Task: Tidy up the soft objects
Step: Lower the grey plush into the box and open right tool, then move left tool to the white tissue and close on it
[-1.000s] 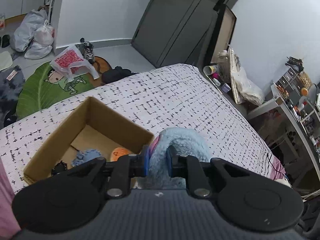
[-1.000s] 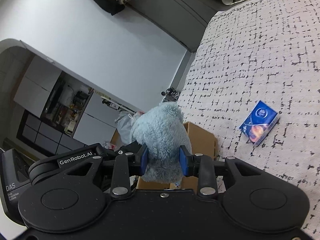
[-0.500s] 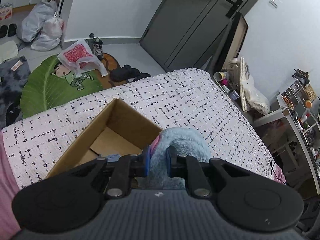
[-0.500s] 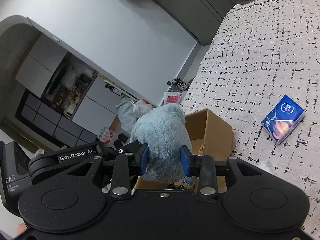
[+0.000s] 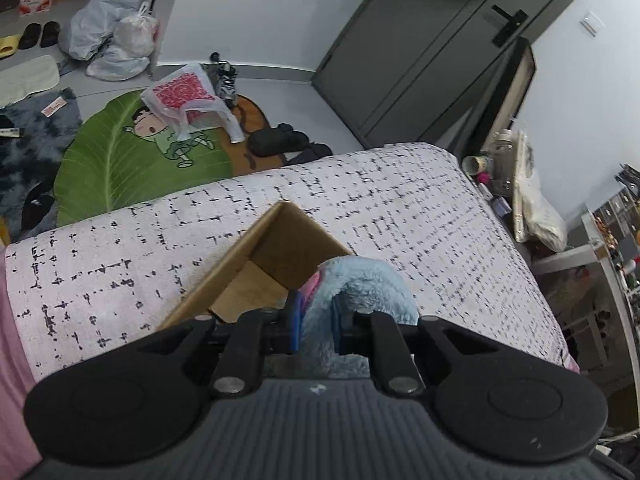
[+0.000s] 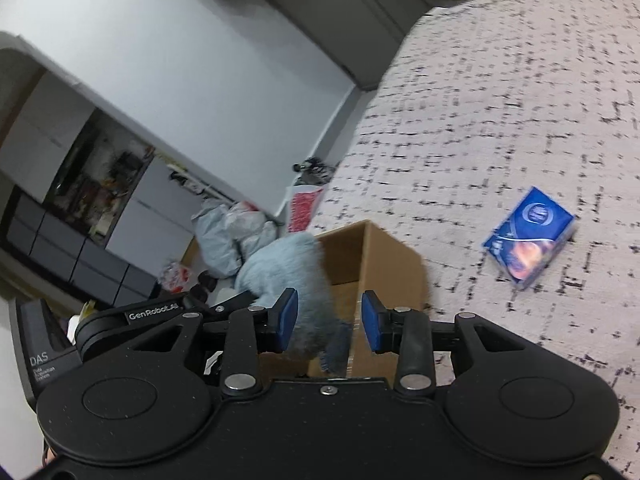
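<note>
The left gripper (image 5: 316,326) is pinched tight and angled downward; the right gripper (image 6: 330,322) is held apart, its pads loose.

A lived-in bedroom of a home, seen from above my fingers. I work over a bed (image 5: 400,216) covered in a white spread with black dashes, a cardboard box (image 5: 280,248) and a blue tissue pack (image 6: 530,238) lying on it. On the floor beyond the bed's far edge lie a green leaf-shaped rug (image 5: 120,160) with a cartoon child, a red-printed plastic bag (image 5: 182,94), black slippers (image 5: 276,142) and stuffed grey and white sacks (image 5: 108,36). A dark grey door (image 5: 420,52) with a lever handle stands at the far right, clothes hanging over its top. Right of the bed, cluttered shelves (image 5: 616,232) line the wall.
</note>
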`<state>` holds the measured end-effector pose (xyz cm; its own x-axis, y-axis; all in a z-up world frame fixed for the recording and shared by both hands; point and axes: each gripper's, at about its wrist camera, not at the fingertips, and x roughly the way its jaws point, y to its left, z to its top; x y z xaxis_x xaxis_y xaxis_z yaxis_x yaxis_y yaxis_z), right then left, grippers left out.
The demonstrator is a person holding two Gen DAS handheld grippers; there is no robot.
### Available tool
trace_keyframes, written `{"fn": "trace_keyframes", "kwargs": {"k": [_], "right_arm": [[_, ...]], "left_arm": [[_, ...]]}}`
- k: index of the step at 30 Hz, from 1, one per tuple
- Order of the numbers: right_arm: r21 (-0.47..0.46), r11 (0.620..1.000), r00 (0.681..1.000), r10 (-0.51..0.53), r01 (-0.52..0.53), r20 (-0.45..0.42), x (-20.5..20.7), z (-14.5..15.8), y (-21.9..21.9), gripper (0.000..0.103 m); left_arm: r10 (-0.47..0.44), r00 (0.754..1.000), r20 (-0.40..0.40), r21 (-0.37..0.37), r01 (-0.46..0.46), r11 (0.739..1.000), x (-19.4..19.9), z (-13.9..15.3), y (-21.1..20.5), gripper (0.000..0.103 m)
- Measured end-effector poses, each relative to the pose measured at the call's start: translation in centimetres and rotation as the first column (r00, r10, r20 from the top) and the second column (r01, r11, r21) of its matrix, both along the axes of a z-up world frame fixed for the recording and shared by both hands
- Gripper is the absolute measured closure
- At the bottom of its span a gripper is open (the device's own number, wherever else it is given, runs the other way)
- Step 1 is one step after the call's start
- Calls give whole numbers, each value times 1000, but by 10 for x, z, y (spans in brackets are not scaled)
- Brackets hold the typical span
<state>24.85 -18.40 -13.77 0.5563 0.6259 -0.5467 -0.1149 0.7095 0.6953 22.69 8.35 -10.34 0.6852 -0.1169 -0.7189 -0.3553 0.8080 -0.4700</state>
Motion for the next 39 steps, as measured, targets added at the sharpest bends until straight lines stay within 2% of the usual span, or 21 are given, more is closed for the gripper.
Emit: {"fn": "trace_keyframes", "kwargs": {"k": [7,13,15,18,24,30,33,35,39], "right_arm": [[0,1000,999,-14,14,-49,7,-10,-4,67],[2,999,996,-42,42,-75,12,-11,-12,66],[-3,998,994,-63,63,-88,13,-11,-18,59],[-16,996,990,-94,93,-108,13,-10,-28,57],[-50,987,974,-161,155,-159,10,-10,-50,47],[-62,976,957,-215,207,-193,5,-13,-67,40],[-54,973,956,-232,226,-182,1,-9,-73,31],[-58,970,954,-244,238,-176,-1,-6,-77,19],[-97,961,947,-274,260,-171,-4,-7,-82,18]], "left_arm": [[13,1000,-20,20,-13,1000,12,-8,3,89],[51,997,-63,76,-46,996,17,-4,3,82],[45,998,-54,75,-41,996,16,1,2,69],[56,997,-44,93,-52,994,12,9,-2,53],[32,999,-18,147,-29,989,5,27,-21,35],[-4,1000,-19,157,7,988,-6,35,-42,31],[-17,999,-37,158,22,987,-10,37,-54,31],[-24,998,-51,163,32,986,-12,38,-60,31],[-45,998,-51,159,53,986,-18,42,-72,31]]}}
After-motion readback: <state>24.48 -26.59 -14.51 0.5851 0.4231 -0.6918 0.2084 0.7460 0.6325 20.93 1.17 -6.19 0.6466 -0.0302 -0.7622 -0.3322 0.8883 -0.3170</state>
